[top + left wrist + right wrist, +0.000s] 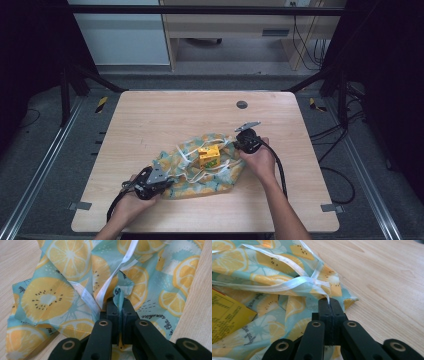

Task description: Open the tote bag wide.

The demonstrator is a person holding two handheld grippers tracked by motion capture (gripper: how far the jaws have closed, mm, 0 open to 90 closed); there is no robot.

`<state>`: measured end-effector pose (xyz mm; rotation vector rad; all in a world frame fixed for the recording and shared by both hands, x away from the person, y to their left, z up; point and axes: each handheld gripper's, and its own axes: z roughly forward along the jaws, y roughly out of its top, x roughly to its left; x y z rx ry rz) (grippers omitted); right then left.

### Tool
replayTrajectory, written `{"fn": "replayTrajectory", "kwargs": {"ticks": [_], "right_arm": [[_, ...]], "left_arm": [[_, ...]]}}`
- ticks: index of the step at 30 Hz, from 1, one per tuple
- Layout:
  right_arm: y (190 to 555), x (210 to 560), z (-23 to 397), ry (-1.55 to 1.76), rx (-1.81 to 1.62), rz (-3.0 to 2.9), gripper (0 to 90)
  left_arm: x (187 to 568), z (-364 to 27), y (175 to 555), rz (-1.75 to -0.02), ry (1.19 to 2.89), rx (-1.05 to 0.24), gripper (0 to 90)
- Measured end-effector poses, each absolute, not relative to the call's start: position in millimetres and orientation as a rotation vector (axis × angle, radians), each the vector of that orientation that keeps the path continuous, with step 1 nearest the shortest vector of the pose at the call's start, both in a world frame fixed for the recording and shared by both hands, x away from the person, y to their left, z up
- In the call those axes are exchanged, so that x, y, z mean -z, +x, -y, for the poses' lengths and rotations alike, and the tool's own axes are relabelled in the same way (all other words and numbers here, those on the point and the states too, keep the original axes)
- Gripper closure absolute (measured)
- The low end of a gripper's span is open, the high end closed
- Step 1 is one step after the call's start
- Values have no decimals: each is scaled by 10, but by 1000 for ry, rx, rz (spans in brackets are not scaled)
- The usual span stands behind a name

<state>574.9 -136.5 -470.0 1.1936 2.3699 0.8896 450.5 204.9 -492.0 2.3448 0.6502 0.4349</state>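
Note:
A fruit-print bag (200,175) of thin teal and yellow film with white straps lies crumpled at the table's middle. A small yellow box (208,156) stands on it. At the bag's near left edge my left gripper (167,181) is shut on a fold of the film (119,296), next to a white strap (110,282). My right gripper (235,143) is at the bag's right edge, shut on the bag's rim where a white strap (294,282) meets it. A corner of the yellow box (227,315) shows at the left of the right gripper view.
The wooden table (150,115) has a round dark grommet (241,104) near its far edge. Bare wood lies on all sides of the bag. Cables trail off the right side, and a metal frame surrounds the table.

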Motion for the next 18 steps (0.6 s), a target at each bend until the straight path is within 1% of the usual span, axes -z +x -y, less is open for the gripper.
{"fn": "replayTrajectory", "kwargs": {"ticks": [13,15,17,18], "right_arm": [[5732,4780,1375,1217,-860,-2391,893],[5718,4760,1381,1226,-870,-2383,858],[5699,4735,1393,1226,-884,-2375,771],[5683,4717,1397,1216,-884,-2363,722]], "left_arm": [[4924,-2061,4503,-642,2348,-432,871],[4923,-2067,4500,-644,2345,-440,856],[4906,-2080,4491,-651,2326,-444,805],[4890,-2090,4484,-645,2310,-444,762]]}}
